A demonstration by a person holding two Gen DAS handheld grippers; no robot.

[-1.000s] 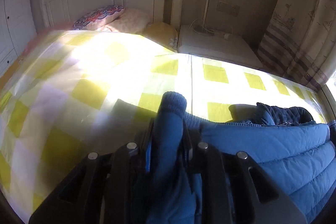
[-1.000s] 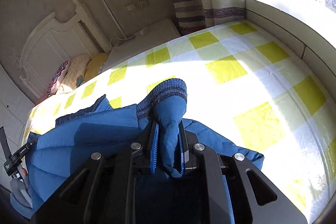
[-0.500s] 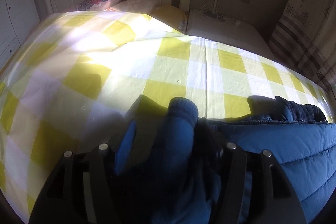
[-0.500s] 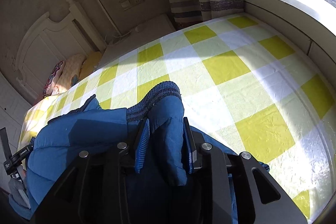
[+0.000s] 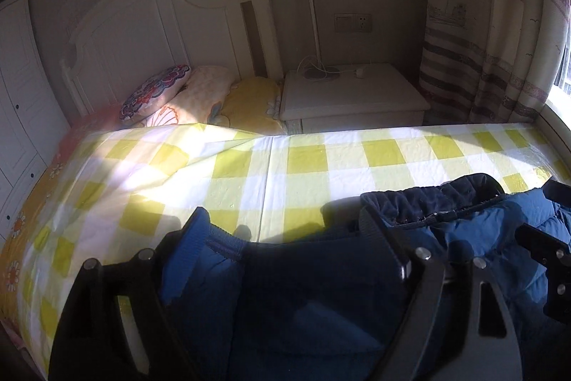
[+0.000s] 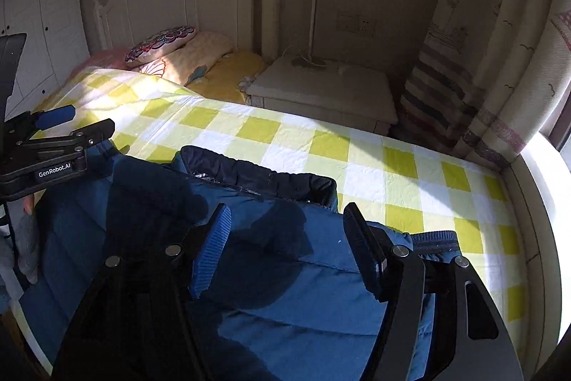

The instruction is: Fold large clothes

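A blue puffer jacket (image 6: 285, 291) with a dark navy collar (image 6: 257, 174) lies flat on the yellow-and-white checked bed sheet (image 6: 321, 145). My right gripper (image 6: 285, 231) hovers over the jacket, its jaws opening, and its blue pads press on nothing. A ribbed sleeve cuff (image 6: 435, 238) lies just right of its right finger. My left gripper (image 5: 282, 231) hangs over the jacket (image 5: 481, 224) too, jaws opening wide and free of the cloth. The other cuff (image 5: 221, 245) lies by its left finger. Each gripper shows at the edge of the other's view.
A white nightstand (image 5: 349, 95) with a lamp pole stands past the bed, beside pillows (image 5: 157, 91) and a white headboard (image 5: 160, 20). A striped curtain (image 5: 481, 59) and a sunlit window ledge (image 6: 535, 184) bound the right. A white wardrobe (image 5: 18, 95) stands left. A person's grey sleeve (image 6: 28, 245) shows.
Both grippers were shut on the jacket's sleeve cuffs; both have let go and spread their jaws. Both have drawn back and rolled, and the cuffs now lie on the jacket.
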